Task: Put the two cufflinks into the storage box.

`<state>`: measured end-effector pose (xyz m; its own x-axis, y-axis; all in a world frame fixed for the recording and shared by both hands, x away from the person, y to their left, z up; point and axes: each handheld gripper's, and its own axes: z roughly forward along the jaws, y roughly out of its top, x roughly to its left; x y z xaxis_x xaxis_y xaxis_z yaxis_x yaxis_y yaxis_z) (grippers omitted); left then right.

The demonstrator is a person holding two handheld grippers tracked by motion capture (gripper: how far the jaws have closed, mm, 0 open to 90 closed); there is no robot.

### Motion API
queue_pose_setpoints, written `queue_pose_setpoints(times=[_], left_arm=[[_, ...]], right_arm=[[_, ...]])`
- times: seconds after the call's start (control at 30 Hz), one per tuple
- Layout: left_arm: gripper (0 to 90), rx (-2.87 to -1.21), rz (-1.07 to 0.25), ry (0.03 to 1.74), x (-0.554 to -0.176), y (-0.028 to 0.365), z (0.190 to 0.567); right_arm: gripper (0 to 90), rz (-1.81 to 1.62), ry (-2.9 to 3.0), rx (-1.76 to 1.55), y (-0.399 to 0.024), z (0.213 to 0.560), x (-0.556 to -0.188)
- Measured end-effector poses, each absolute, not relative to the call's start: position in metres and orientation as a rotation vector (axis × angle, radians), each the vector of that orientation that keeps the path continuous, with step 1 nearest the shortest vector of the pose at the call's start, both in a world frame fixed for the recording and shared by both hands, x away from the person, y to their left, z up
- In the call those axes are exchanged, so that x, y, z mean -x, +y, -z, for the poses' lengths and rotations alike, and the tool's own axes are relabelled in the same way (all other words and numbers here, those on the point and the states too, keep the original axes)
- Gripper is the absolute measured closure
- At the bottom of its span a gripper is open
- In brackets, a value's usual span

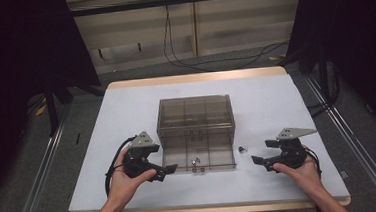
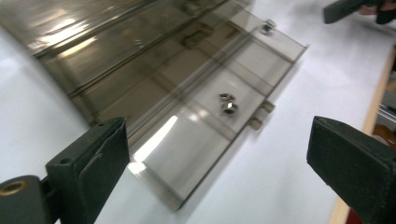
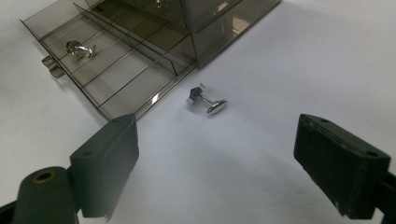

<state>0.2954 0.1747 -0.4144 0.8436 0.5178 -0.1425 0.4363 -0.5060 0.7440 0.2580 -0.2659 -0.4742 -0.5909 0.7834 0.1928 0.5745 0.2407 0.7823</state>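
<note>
A smoky clear drawer box (image 1: 195, 116) stands mid-table with its bottom drawer (image 1: 219, 156) pulled out toward me. A silver cufflink (image 1: 196, 161) lies in the drawer's middle compartment (image 2: 228, 106) (image 3: 78, 49). A second cufflink (image 1: 242, 148) lies on the white mat just right of the drawer (image 3: 208, 100) (image 2: 268, 25). My left gripper (image 1: 170, 170) stands open at the drawer's front left corner, nothing between its jaws (image 2: 219, 163). My right gripper (image 1: 256, 160) is open too, pointing at the loose cufflink from a short way off (image 3: 215, 172).
The white mat (image 1: 276, 105) covers a wooden table, whose front edge runs just behind my hands. The drawer (image 2: 187, 144) has small handle tabs (image 2: 261, 114) on its front wall. Cables hang on the floor beyond the table.
</note>
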Motion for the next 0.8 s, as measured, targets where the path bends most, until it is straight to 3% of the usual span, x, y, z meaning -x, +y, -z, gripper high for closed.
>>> queue_pose_setpoints(times=[0.47,0.53,0.8], left_arm=[[3.5,-2.070,-0.191,0.749,-0.276,0.208,0.428],[3.1,-2.073,-0.211,0.752,-0.273,0.212,0.432],[2.9,-2.057,-0.193,0.755,-0.263,0.219,0.453]], right_arm=[[21.4,-1.307,2.310,-1.279,-0.268,0.471,-0.259],[28.8,-1.304,2.341,-1.271,-0.268,0.469,-0.260],[35.6,-1.307,2.414,-1.218,-0.261,0.468,-0.261]])
